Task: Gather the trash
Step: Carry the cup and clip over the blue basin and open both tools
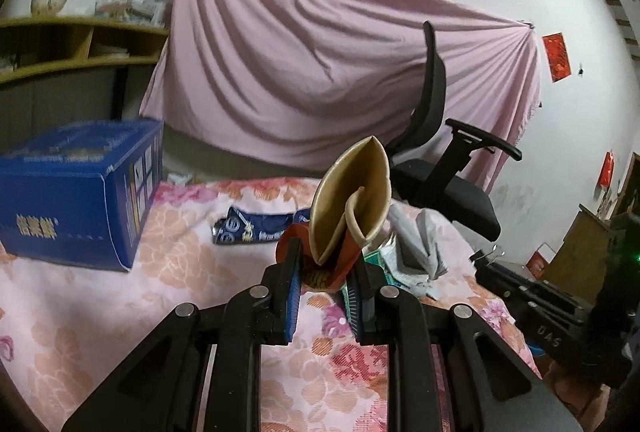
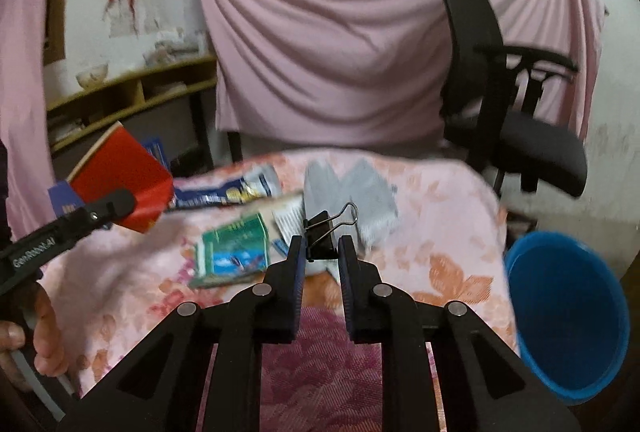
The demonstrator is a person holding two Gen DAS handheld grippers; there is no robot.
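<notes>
My left gripper (image 1: 326, 268) is shut on a crushed red paper cup (image 1: 352, 200) with a tan inside, held above the flowered table. The cup also shows in the right wrist view (image 2: 124, 178), at the left. My right gripper (image 2: 322, 252) is shut on a black binder clip (image 2: 322, 234), held over the table. On the table lie a blue snack wrapper (image 2: 224, 192), a green packet (image 2: 232, 252) and crumpled grey paper (image 2: 360, 192). A blue bin (image 2: 568, 316) stands beside the table at the right.
A blue cardboard box (image 1: 76, 192) stands on the table's left side. A black office chair (image 2: 516, 100) stands behind the table at the right. A pink sheet (image 1: 320, 52) hangs at the back. A wooden shelf (image 1: 72, 44) is at the far left.
</notes>
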